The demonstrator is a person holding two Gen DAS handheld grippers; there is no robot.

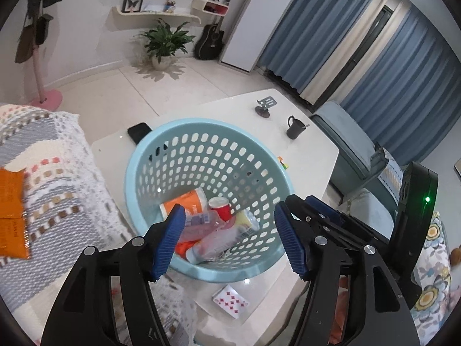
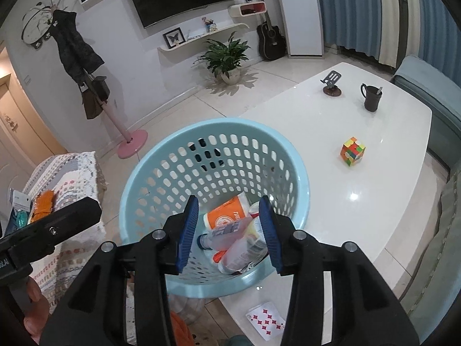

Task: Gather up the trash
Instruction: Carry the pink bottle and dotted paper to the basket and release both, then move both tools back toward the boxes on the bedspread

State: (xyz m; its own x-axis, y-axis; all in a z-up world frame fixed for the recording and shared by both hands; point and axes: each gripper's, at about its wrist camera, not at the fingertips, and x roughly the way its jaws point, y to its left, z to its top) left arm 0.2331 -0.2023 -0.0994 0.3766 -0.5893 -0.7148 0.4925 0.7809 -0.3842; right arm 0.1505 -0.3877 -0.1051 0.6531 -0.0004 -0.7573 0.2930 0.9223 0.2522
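On the white table (image 2: 374, 150) stands a pale blue perforated basket (image 2: 161, 173), and everything else sits around it. Left of the basket, a patterned woven throw (image 1: 57, 173) carries an orange packet (image 1: 11, 213); a black phone (image 1: 138, 132) lies on the table just behind the basket's left rim. Inside the basket the trash is piled at the bottom: an orange-and-white tub (image 2: 227, 212), a red cup (image 1: 220, 206), and clear plastic bottles with pinkish contents (image 2: 227, 235), all leaning on one another. The left gripper (image 1: 227, 242) hangs over the basket's near rim with its blue pads (image 1: 170, 239) spread apart, nothing between them. The right gripper (image 2: 229, 232) hovers over the same rim, its jaws likewise parted and empty. Just in front of the basket lies a diamonds playing card (image 2: 266, 320). Right of the basket sits a Rubik's cube (image 2: 353, 151); farther back are a dark mug (image 2: 371, 96) and a phone stand (image 2: 332, 83).
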